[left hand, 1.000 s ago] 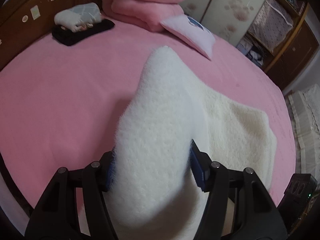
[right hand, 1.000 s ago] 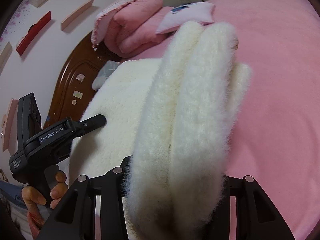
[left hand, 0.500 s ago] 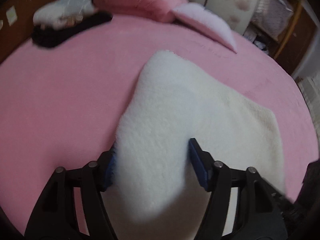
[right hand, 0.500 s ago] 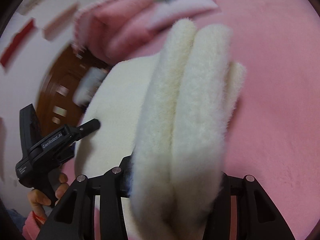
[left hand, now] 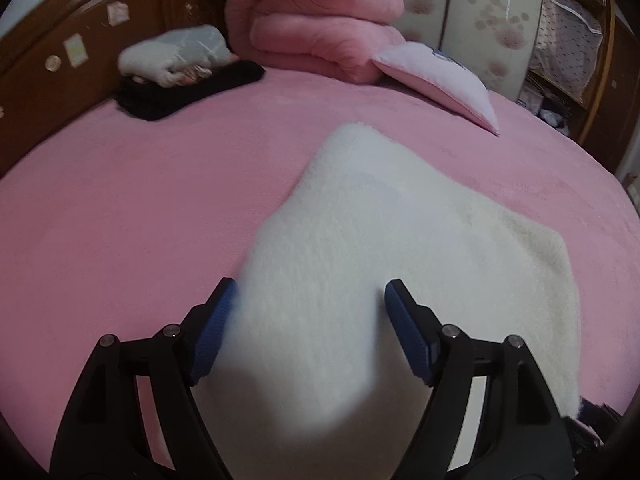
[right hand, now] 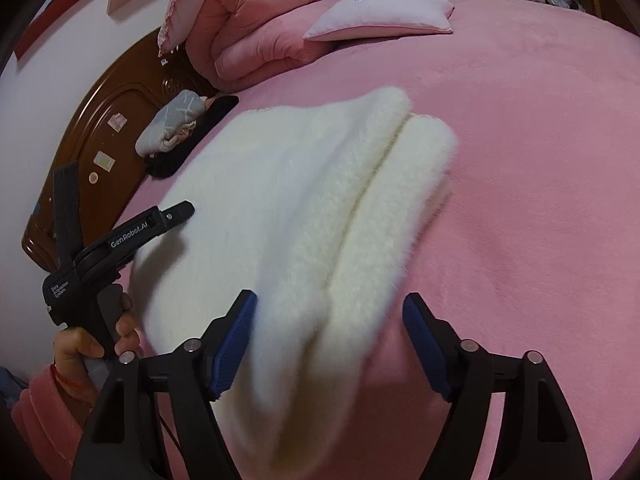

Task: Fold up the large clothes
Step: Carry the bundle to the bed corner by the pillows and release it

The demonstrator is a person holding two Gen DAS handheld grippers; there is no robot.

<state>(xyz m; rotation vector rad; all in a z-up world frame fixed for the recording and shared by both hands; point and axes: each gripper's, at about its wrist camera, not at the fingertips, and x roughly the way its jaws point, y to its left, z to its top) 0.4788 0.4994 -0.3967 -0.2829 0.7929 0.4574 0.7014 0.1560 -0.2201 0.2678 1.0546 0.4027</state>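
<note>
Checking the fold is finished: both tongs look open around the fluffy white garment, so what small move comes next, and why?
Probably draw both tongs straight back. The left tongs and right tongs have just been opening, pads clear, and the fluffy white garment lies folded on the pink bed cover.

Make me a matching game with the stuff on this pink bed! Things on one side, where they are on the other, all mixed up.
Things:
1. fluffy white garment
2. pale pink square pillow
3. folded pink quilt
4. flat black cloth

Places:
A. under a grey-and-white bundle near the wooden headboard
B. stacked at the head of the bed
C. leaning against the quilt
D. spread on the bed, between both grippers' jaws

Pairs: 1-D, 2-C, 3-B, 4-A
</note>
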